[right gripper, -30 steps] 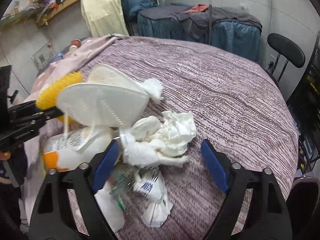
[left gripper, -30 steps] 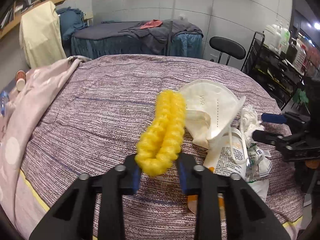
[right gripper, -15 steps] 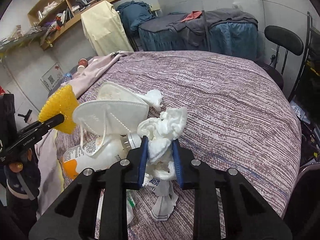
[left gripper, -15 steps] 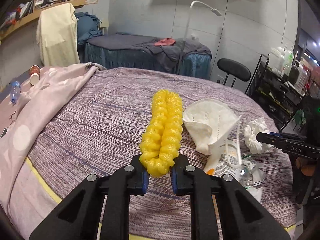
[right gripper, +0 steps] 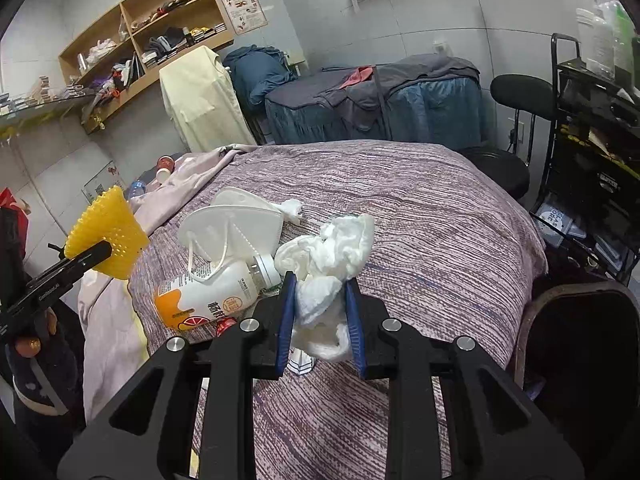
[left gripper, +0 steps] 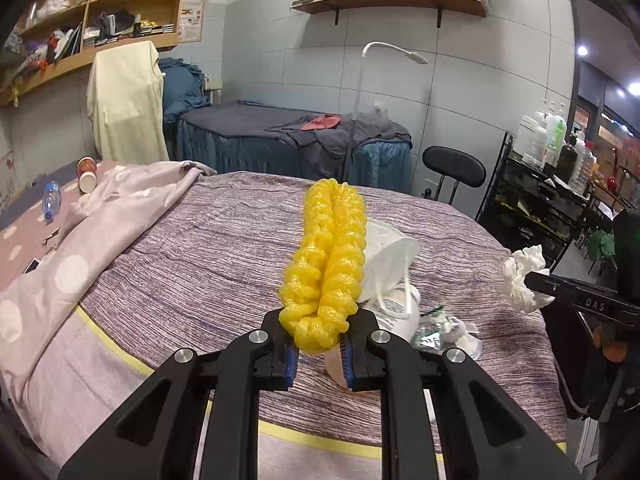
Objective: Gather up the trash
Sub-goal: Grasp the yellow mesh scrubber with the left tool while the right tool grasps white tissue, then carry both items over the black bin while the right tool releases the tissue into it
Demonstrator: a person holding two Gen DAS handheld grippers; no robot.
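A bed (right gripper: 420, 208) with a purple-and-white striped cover fills mid-frame. At centre-left lie a white face mask (right gripper: 232, 224), a plastic bottle with an orange label (right gripper: 208, 292) on its side beneath it, and crumpled wrappers (left gripper: 444, 330). A pink spotted blanket (left gripper: 72, 256) drapes the left edge.

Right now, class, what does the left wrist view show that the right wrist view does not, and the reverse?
Left wrist only: a clear plastic water bottle lying on the pink dotted sheet.
Right wrist only: the white bottle with an orange label, fully visible.
Both: the left tongs shut on yellow foam netting, the right tongs shut on crumpled white tissue, and the white face mask.
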